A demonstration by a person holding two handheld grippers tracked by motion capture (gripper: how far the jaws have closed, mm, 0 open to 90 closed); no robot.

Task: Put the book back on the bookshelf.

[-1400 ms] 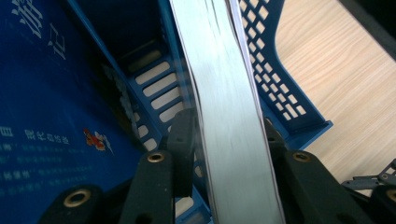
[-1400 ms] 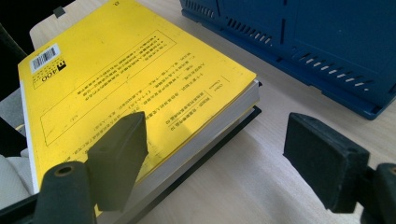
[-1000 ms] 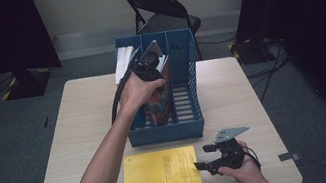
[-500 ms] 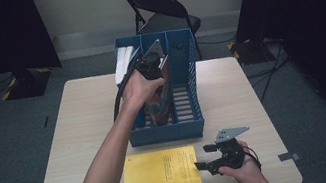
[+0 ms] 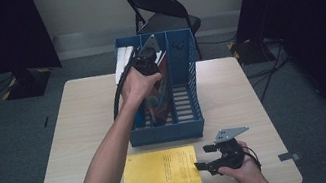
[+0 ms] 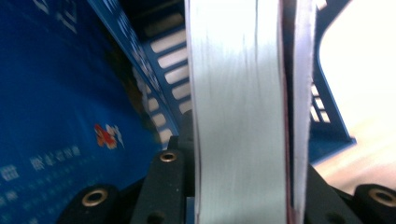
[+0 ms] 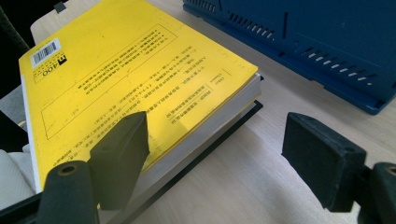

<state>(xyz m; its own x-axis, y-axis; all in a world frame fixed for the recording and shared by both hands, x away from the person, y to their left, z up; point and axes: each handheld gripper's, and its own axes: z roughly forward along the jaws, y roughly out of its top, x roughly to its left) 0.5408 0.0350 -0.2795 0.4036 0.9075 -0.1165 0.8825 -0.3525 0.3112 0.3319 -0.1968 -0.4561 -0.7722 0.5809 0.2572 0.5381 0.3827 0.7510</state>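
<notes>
The left gripper [image 5: 148, 62] has just been closing on a book [image 6: 238, 116] standing inside the blue rack [image 5: 192, 122]; lift it straight up — the right gripper [image 7: 215, 154] waits wide open, empty, in front of the rack.

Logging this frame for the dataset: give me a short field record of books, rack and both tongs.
work: left tongs putting a book into the blue file rack
left tongs: jaws have just been closing, now clamped on the book's page block
right tongs: open, beside the yellow book, holding nothing
yellow book: flat on the table, in front of the rack
</notes>
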